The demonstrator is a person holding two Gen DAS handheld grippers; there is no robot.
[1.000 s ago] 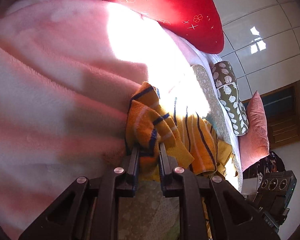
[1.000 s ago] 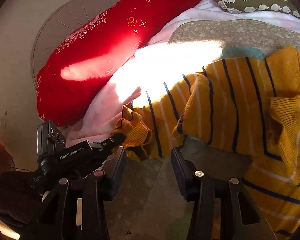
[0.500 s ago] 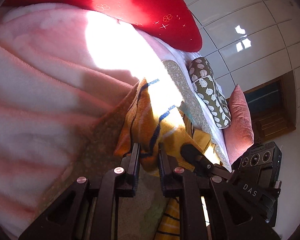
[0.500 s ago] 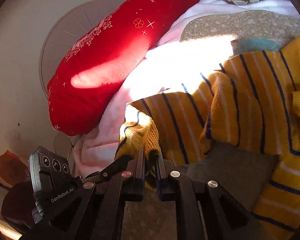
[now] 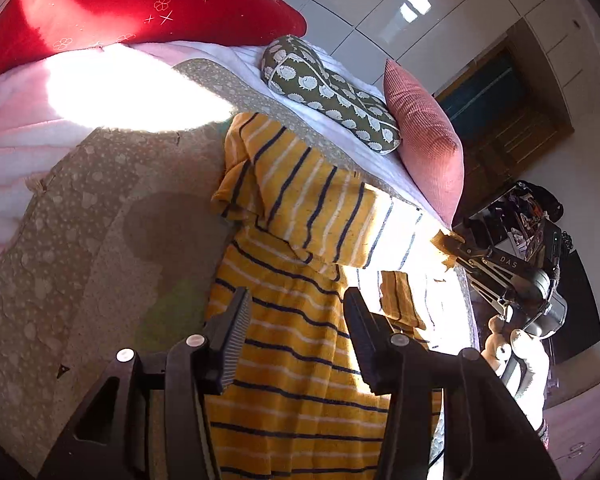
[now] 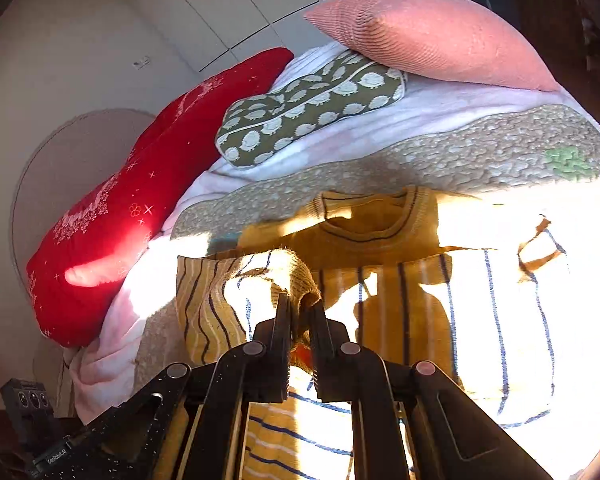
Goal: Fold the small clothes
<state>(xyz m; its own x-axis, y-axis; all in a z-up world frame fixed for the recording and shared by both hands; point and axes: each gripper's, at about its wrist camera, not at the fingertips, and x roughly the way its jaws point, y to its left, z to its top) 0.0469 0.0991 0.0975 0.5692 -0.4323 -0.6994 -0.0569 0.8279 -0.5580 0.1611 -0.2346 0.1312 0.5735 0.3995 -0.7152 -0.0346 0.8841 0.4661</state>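
A small yellow sweater (image 5: 300,320) with navy and white stripes lies on a beige patterned mat (image 5: 80,220) on the bed. My left gripper (image 5: 298,312) is open and empty just above the sweater's body. My right gripper (image 6: 300,312) is shut on a sleeve cuff (image 6: 296,276) of the sweater (image 6: 400,300) and holds it raised over the chest, below the collar (image 6: 364,216). In the left wrist view the right gripper (image 5: 452,244) pinches the cuff at the right. Bright sunlight washes out part of the sweater.
A red pillow (image 5: 120,4), an olive hedgehog-print cushion (image 5: 332,92) and a pink ribbed cushion (image 5: 424,136) lie at the far side of the bed. A pink fleece blanket (image 5: 12,152) lies left. The bed edge and dark furniture (image 5: 540,208) are at right.
My left gripper has let go of the sweater and opened, now over the spread body. My right gripper shut on the sleeve cuff and carried it across over the sweater.
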